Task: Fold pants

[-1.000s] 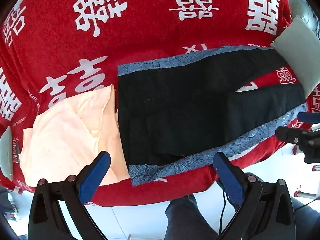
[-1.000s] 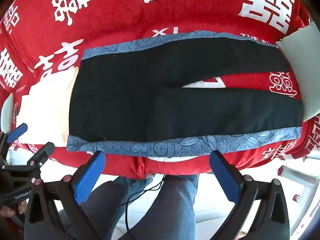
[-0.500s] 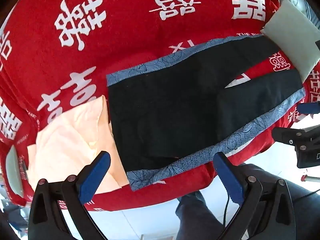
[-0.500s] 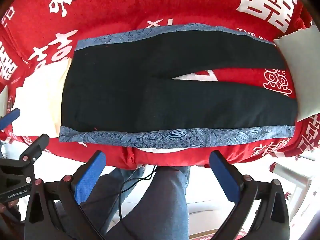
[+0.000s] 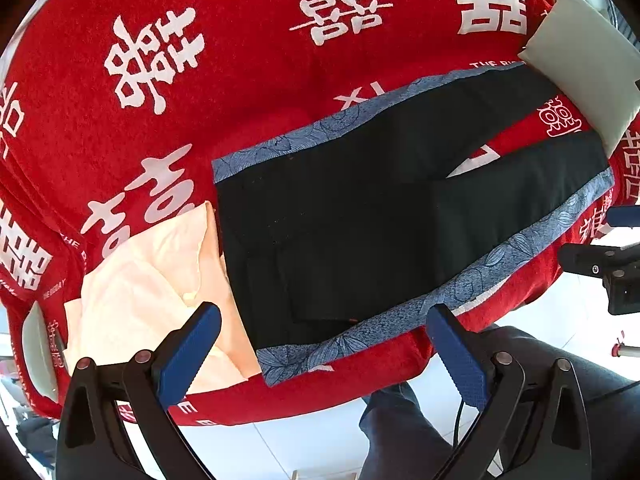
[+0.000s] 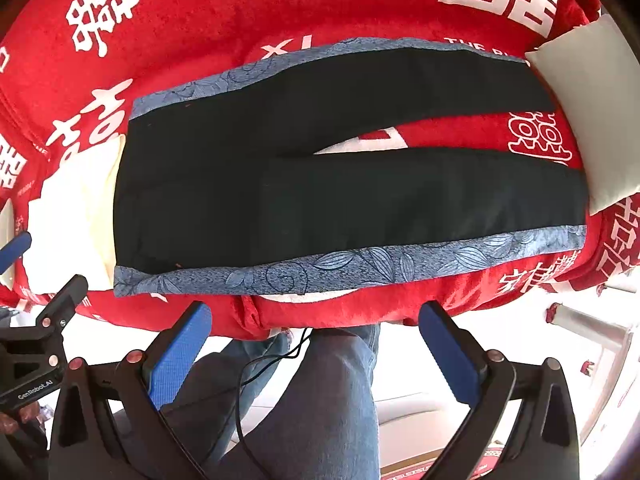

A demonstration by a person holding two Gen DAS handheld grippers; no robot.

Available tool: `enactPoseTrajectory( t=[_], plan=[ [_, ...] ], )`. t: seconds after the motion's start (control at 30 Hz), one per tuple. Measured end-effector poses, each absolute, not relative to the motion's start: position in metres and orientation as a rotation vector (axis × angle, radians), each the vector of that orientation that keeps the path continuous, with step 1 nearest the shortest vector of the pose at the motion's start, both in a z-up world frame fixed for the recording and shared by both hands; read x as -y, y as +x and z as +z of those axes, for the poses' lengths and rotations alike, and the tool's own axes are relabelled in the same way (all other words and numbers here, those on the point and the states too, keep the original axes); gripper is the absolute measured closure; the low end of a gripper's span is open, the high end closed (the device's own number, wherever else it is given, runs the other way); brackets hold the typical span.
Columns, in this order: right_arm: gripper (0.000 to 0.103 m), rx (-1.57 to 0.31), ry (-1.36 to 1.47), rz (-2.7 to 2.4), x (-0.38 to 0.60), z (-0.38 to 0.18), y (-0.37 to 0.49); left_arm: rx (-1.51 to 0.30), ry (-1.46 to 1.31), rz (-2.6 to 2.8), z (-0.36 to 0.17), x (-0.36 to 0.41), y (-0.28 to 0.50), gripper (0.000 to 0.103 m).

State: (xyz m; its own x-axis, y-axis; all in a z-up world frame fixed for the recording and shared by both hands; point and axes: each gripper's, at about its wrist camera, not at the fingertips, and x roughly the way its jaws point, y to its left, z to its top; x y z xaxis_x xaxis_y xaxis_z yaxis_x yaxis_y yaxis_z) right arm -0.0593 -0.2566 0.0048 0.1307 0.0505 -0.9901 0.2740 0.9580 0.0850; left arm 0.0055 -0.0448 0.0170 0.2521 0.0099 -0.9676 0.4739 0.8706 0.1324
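left gripper (image 5: 324,344) jaws spread wide, holding nothing, right gripper (image 6: 316,340) jaws likewise wide apart

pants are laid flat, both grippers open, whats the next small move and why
Probably lower the left gripper onto the near waist corner of the pants. They lie spread flat on the red blanket, legs apart, and both it and the right gripper are open, hovering short of the blue floral stripe.

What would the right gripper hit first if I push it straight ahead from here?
Most likely the near blue-patterned side stripe of the black pants, lying flat on the red blanket. The right gripper is open and empty; depth is uncertain, so the blanket's front edge could come first.
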Motion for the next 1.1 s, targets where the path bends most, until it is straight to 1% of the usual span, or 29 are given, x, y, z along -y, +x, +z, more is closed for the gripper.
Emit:
enactPoseTrajectory(
  t=[0.83, 1.1],
  plan=[
    [0.0, -1.435, 0.228, -0.171, 0.2531, 0.0066, -0.0683, -1.271, 0.428, -0.307, 0.0215, 0.0444, 0.0017, 0.0],
    [0.0, -1.453, 0.205, -0.161, 0.2492, 0.0042, -0.0649, -1.29, 0.395, -0.287, 0.0195, 0.0387, 0.0055, 0.0]
  ],
)
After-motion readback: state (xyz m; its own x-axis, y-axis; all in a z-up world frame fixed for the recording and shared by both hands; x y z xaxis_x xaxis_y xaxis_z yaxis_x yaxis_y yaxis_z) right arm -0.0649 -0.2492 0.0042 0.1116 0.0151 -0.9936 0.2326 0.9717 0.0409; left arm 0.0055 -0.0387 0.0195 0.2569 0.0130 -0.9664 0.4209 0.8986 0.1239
